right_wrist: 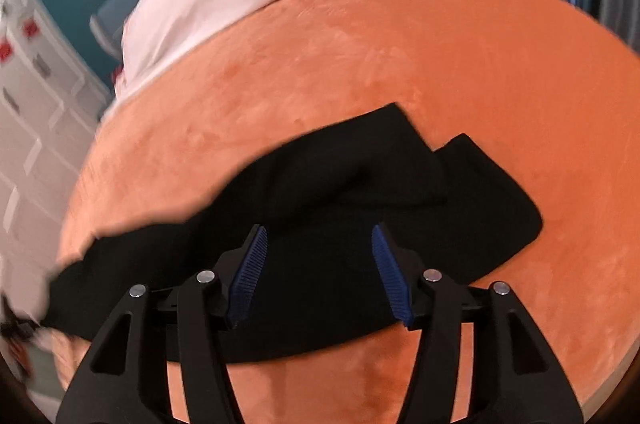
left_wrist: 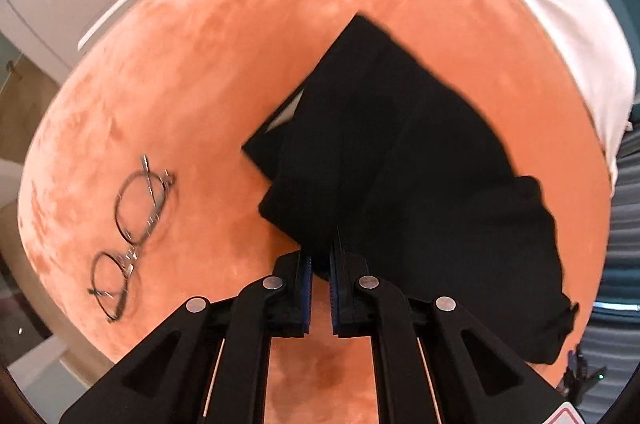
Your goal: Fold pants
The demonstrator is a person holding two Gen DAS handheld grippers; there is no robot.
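Eyeglasses [left_wrist: 130, 238] on orange blanket [left_wrist: 208, 72]

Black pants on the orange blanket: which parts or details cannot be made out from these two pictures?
- Left wrist view: the near edge of the pants is hidden behind the left tool, so whether cloth is pinched between the nearly closed fingers cannot be told.
- Right wrist view: the left end of the pants is smeared by motion blur.
- Waistband, pockets, seams: unreadable in both views; the cloth is uniformly dark.
- Right tool: its arms cover the near hem.
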